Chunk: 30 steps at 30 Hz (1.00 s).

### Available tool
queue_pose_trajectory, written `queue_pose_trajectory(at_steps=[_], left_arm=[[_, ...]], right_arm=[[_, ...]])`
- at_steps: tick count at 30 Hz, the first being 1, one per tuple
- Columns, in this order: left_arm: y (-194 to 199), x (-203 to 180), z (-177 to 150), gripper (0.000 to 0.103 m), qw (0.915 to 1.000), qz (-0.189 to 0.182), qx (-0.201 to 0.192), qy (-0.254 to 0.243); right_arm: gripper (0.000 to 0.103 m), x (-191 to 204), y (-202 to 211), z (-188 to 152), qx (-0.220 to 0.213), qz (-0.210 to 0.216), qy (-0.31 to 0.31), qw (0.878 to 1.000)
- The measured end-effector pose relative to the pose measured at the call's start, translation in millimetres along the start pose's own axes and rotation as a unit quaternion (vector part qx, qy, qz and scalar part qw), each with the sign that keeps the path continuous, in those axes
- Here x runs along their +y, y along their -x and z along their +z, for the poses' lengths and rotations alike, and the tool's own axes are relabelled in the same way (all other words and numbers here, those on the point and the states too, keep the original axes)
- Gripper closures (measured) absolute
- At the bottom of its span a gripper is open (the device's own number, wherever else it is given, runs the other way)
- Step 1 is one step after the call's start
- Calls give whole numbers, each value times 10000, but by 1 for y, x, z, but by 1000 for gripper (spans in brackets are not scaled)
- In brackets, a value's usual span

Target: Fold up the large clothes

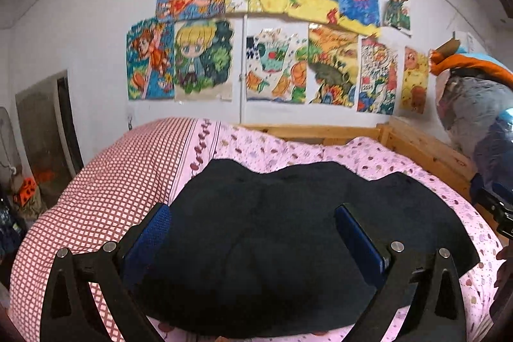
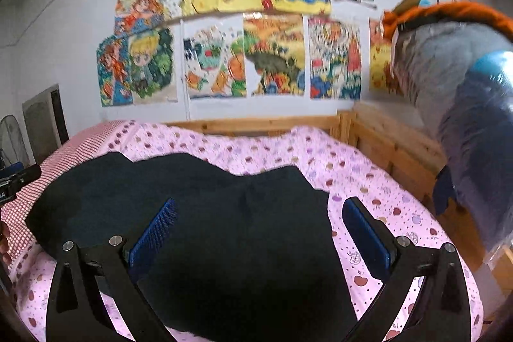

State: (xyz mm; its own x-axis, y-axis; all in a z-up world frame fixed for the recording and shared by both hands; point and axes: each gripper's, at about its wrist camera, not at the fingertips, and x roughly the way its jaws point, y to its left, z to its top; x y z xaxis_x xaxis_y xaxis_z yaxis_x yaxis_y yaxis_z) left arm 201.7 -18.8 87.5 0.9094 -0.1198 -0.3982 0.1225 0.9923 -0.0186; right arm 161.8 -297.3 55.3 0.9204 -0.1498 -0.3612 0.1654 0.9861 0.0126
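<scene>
- At the bed's left edge I see a red checked cover [image 1: 105, 178], bunched into a rise beside a dark doorway [image 1: 48, 124].
- My left gripper [image 1: 253, 233] stands wide, nothing between its blue pads, pointing over the black garment [image 1: 288, 229].
- That garment lies spread flat on the pink patterned sheet [image 2: 368, 181], toward the bed's near edge.
- My right gripper [image 2: 259, 229] is also spread wide and empty, above the garment's right side.
- Children's drawings [image 1: 275, 31] cover the white wall behind the wooden bed frame [image 2: 384, 143].
- Plastic-wrapped bedding [image 2: 465, 85] is stacked at the right edge.
</scene>
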Motion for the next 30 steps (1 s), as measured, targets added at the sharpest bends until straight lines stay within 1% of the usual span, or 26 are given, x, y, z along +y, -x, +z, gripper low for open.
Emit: queue_pose_trajectory(at_steps=[3, 5, 8, 11, 18, 23, 30], left_arm=[[19, -3, -1, 0, 9998, -50, -173, -31], [30, -4, 0, 0, 9995, -183, -268, 62], [47, -5, 0, 0, 9985, -314, -395, 193], [62, -8, -1, 0, 9976, -372, -558, 198], [87, -11, -14, 0, 9971, -264, -698, 117], [101, -4, -22, 0, 9972, -196, -700, 180], [112, -2, -34, 0, 9976, -117, -678, 120]], right_arm=[[2, 10, 21, 3, -259, 5, 79, 9996], [2, 16, 35, 5, -419, 58, 112, 9990], [2, 27, 52, 5, -562, 160, 134, 9982], [2, 35, 66, 4, -649, 237, 157, 9975], [2, 53, 86, -4, -811, 325, 243, 9959], [2, 59, 100, -11, -850, 407, 197, 9954], [2, 67, 116, -24, -923, 469, 177, 9945]])
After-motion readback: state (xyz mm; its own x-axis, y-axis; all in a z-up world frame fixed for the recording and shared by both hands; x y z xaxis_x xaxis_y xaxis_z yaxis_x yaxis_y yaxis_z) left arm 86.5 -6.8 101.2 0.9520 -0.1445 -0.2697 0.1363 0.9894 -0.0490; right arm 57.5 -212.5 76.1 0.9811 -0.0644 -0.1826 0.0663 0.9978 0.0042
